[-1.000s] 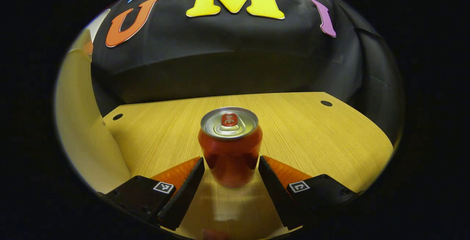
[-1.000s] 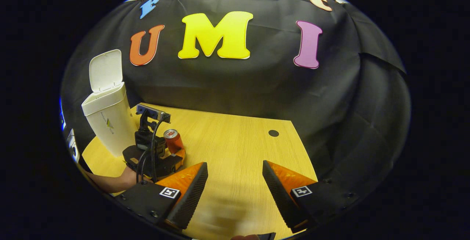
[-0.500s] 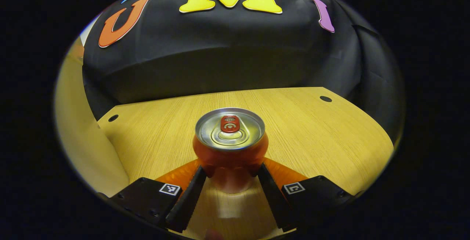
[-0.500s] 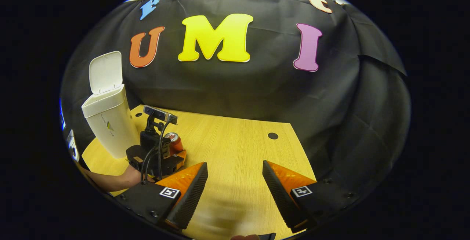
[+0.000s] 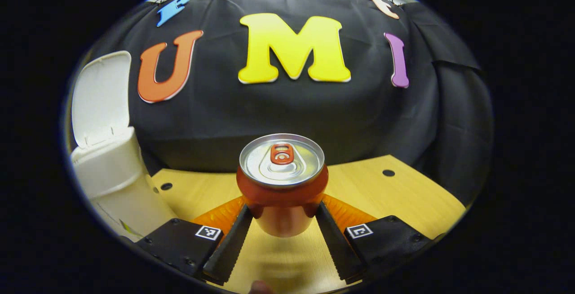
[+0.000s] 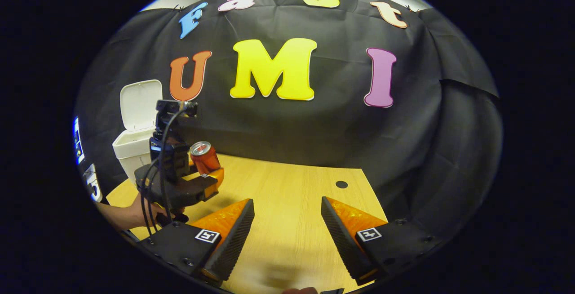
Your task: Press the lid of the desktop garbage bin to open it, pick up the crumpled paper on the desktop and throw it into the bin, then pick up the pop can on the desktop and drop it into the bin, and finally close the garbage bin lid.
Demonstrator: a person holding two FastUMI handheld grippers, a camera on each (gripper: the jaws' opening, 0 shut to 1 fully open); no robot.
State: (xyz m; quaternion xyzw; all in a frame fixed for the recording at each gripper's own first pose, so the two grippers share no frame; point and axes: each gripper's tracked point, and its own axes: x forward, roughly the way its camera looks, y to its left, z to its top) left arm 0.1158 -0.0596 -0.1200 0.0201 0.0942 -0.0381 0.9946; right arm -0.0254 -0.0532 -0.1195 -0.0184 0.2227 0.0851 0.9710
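Left gripper (image 5: 282,215) pinches one pop can (image 5: 281,181); right gripper (image 6: 287,222) spread, one bin (image 5: 112,172).

wooden desktop (image 6: 292,204) with round holes (image 6: 341,184), black cloth wall (image 6: 314,123)

L gripper (image 5: 282,220) clamped w/ both fingers, raised; R gripper (image 6: 287,226) wide open, prob. idle low.
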